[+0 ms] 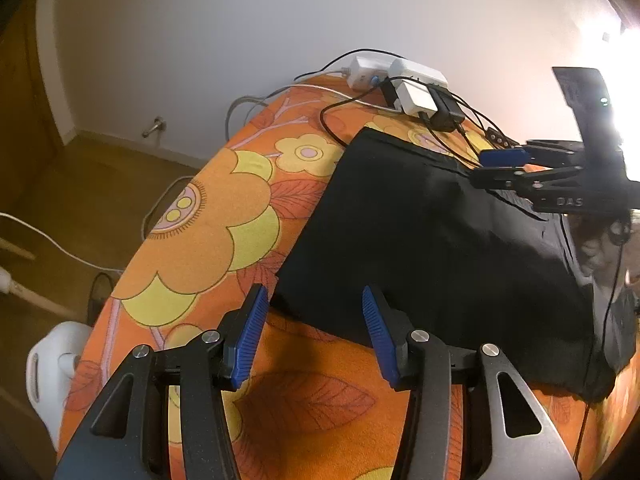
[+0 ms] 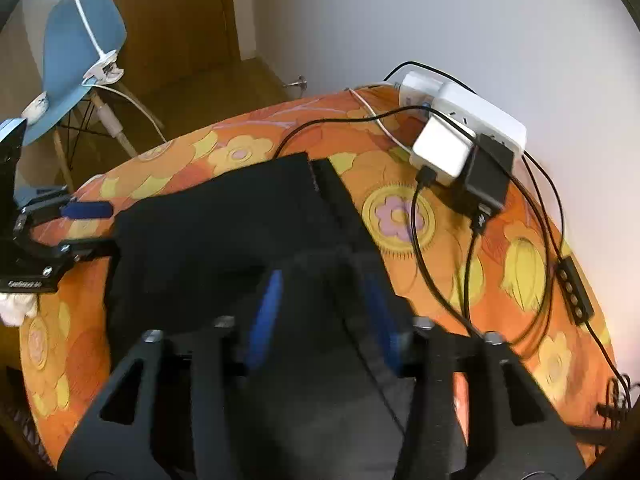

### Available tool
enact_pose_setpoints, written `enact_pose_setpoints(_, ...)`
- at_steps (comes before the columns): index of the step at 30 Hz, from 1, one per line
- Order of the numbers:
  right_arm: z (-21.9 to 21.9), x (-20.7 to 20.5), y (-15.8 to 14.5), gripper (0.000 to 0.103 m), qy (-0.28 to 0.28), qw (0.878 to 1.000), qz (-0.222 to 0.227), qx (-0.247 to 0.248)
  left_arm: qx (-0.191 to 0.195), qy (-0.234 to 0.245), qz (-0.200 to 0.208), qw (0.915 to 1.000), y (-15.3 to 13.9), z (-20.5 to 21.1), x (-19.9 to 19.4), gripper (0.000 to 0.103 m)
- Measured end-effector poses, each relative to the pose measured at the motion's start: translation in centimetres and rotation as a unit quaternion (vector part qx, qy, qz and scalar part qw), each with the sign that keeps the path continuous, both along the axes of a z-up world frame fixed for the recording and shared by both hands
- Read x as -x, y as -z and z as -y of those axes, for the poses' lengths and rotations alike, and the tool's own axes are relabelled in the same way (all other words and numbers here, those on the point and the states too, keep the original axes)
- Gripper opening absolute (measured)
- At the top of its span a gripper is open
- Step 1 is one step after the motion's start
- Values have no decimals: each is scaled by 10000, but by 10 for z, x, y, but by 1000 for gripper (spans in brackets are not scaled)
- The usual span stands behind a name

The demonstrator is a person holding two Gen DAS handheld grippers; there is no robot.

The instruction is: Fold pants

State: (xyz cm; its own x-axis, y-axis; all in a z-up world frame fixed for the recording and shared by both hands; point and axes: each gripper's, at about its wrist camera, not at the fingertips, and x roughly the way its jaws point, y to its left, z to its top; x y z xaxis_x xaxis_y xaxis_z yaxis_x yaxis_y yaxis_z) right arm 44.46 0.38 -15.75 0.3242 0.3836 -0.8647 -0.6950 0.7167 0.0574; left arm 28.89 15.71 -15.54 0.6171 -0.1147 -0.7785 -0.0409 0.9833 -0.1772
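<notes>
Black pants [image 1: 432,236] lie folded on a table with an orange flowered cloth [image 1: 208,248]. My left gripper [image 1: 314,328] is open and empty, its blue pads at the near left corner of the pants, just above the cloth. My right gripper [image 2: 324,312] is open above the pants [image 2: 224,236], near their right edge, with no cloth between its pads. It also shows in the left wrist view [image 1: 500,166], at the far right side of the pants. The left gripper shows in the right wrist view [image 2: 86,228] at the pants' left edge.
A white power strip [image 2: 476,120] with a white charger [image 2: 442,150], a black adapter [image 2: 486,182] and black cables [image 2: 420,240] lies at the far end of the table by the wall. A blue chair [image 2: 76,52] with a clip lamp stands on the wooden floor.
</notes>
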Motion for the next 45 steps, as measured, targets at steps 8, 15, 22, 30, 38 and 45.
enact_pose_setpoints(8, -11, 6, 21, 10, -118, 9996, 122, 228, 9, 12, 169, 9999, 1, 1, -6, 48)
enact_pose_setpoints(15, -2, 14, 11, 0, -1, 9982, 490, 343, 122, -58, 166, 9998, 0, -5, -2, 48)
enact_pose_setpoints(22, 5, -7, 6, 33, 170, 9997, -137, -89, 73, 8, 245, 9997, 2, 2, 6, 48)
enact_pose_setpoints(30, -15, -19, 22, 35, -40, 9996, -223, 169, 91, 57, 234, 9997, 1, 3, 5, 48)
enact_pose_setpoints(38, -20, 3, 18, 4, -170, 9984, 245, 476, 41, 48, 197, 9998, 2, 5, 6, 48)
enact_pose_setpoints(45, -8, -5, 14, 4, 31, 9972, 397, 634, 105, 21, 116, 9999, 2, 3, 6, 48)
